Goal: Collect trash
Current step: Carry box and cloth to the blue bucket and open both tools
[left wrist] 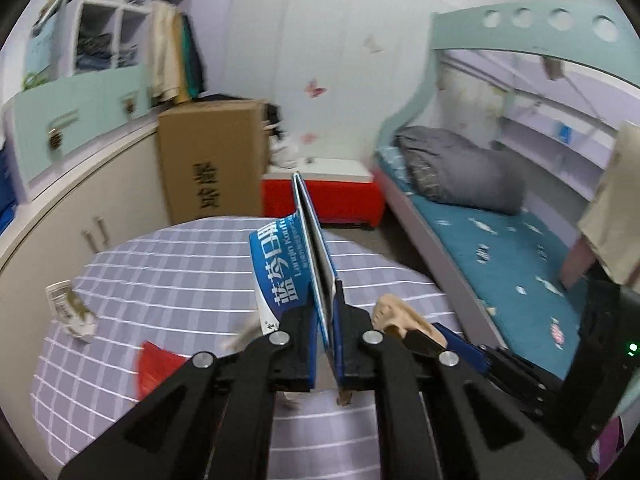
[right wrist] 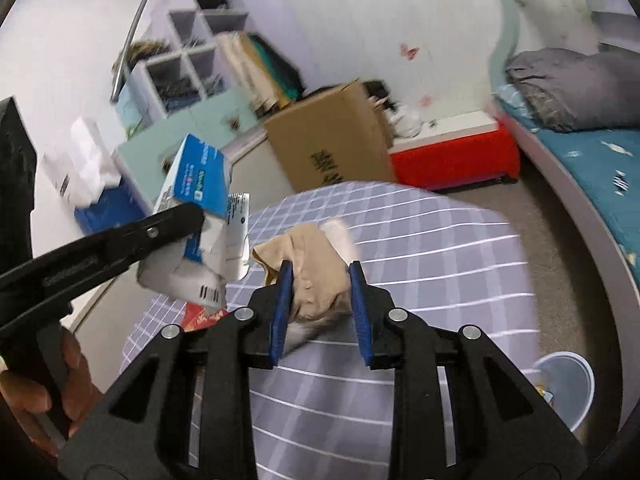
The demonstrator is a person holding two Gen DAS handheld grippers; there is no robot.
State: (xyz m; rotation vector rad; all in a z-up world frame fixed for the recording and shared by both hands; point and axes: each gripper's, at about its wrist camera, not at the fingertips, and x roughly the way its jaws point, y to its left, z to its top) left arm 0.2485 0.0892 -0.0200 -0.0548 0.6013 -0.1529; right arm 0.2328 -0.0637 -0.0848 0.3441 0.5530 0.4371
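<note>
Two grippers raised over checked table (right wrist: 420, 240): left gripper (left wrist: 320, 280) clamped shut on flattened blue-and-white box (left wrist: 280, 264); right gripper (right wrist: 320, 300) pinching beige crumpled wad (right wrist: 308, 268). Far right on floor, clear plastic bin (right wrist: 568, 388), contents too blurred to name.

You are in a home bedroom: a bunk bed (left wrist: 500, 240) with a teal sheet and a grey quilt (left wrist: 460, 168) stands along the wall, butterfly stickers (left wrist: 316, 89) dot it, and clothes (left wrist: 176, 56) hang beside cube shelves (left wrist: 108, 36).

Even indoor light, motion-blurred fisheye edges
</note>
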